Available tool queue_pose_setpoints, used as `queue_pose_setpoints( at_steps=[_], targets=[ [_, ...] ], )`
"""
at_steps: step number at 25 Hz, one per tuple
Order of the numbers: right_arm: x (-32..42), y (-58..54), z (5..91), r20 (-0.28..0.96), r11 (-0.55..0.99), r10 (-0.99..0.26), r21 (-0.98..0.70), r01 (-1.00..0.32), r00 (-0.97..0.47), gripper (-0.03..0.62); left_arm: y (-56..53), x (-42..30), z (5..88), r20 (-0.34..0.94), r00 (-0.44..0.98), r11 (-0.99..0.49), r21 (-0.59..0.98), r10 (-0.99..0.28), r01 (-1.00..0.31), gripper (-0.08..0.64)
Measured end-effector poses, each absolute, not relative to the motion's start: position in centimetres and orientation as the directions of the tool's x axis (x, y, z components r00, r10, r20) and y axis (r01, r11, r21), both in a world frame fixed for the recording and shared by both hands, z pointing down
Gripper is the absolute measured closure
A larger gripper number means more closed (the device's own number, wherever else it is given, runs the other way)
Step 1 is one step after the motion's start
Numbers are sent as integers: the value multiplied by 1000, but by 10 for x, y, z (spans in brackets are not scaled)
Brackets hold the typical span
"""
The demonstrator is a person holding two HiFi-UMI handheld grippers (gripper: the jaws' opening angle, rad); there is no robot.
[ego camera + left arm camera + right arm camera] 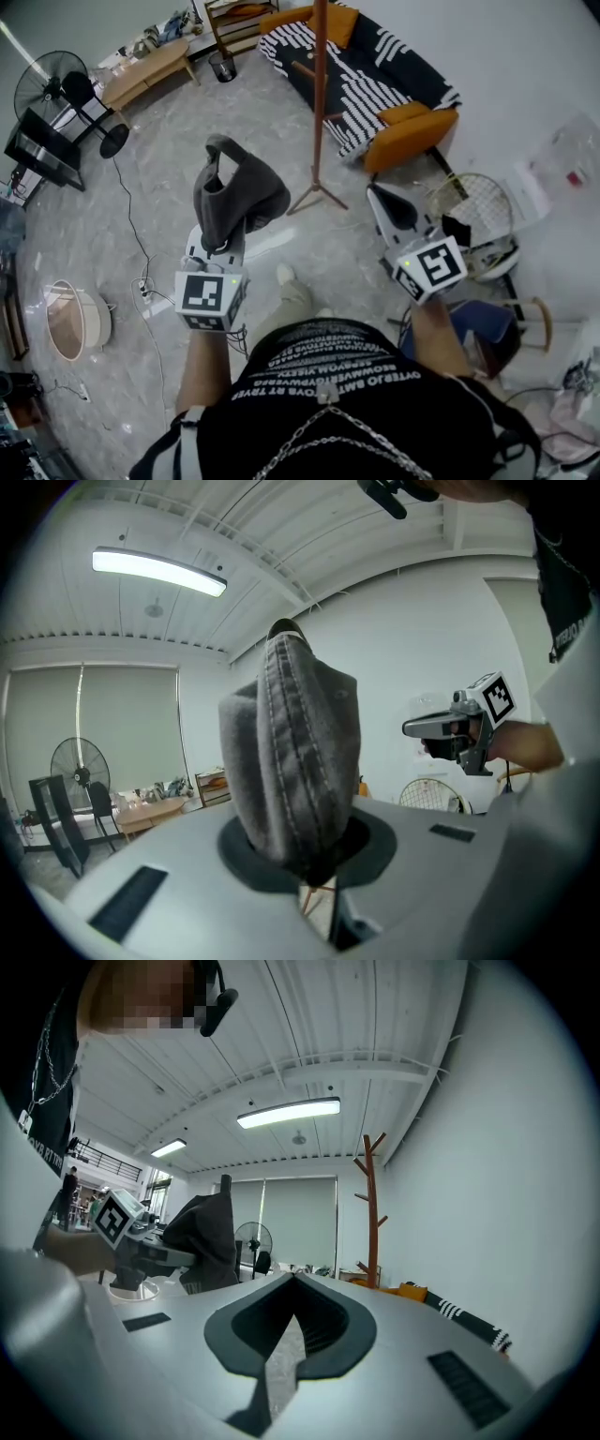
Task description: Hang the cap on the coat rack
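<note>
Holding the cap (240, 191) up in my left gripper (225, 244), head view: the jaws are clamped on the lower edge of the fabric and the crown stands above them. My right gripper (383, 206) hangs beside it, well apart, its jaws drawn to a point with nothing between them. The coat rack (319, 112) stands ahead on the floor (159, 187), not yet within reach, with a sofa (375, 94) behind it.

Left gripper view: the cap fills the centre, pinched at its base between nearly closed jaws. It is grey, soft washed cloth with raised double-stitched seams running up the panels. It is limp enough to fold and sag over the jaws.

Right gripper view: jaws together, empty. The rack shows as a slim reddish-brown wooden pole with short pegs angled upward. The cap is at left, hanging dark from the other gripper.

Judgement on the step: I am carrying the cap to the rack. I should raise it above a peg tip and lower the hollow of the crown over it. The cloth is floppy, so the opening may collapse, and the free right gripper could spread it. The pole looks light on its splayed feet, so I should avoid pushing sideways. I should release only once the fabric bears on the peg.
</note>
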State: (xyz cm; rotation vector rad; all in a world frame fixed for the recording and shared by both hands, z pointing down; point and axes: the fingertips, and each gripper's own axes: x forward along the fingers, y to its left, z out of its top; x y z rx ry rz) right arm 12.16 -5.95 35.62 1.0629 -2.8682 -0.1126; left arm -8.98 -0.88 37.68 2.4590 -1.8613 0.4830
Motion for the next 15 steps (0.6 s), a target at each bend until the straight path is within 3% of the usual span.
queue_pose_setpoints(
  at_steps=[15],
  targets=[
    [101,-112,347,57,736,-674,125,-665,-736,589,-78,-94,373,242,313,-358,-173,-918,-918,538]
  ],
)
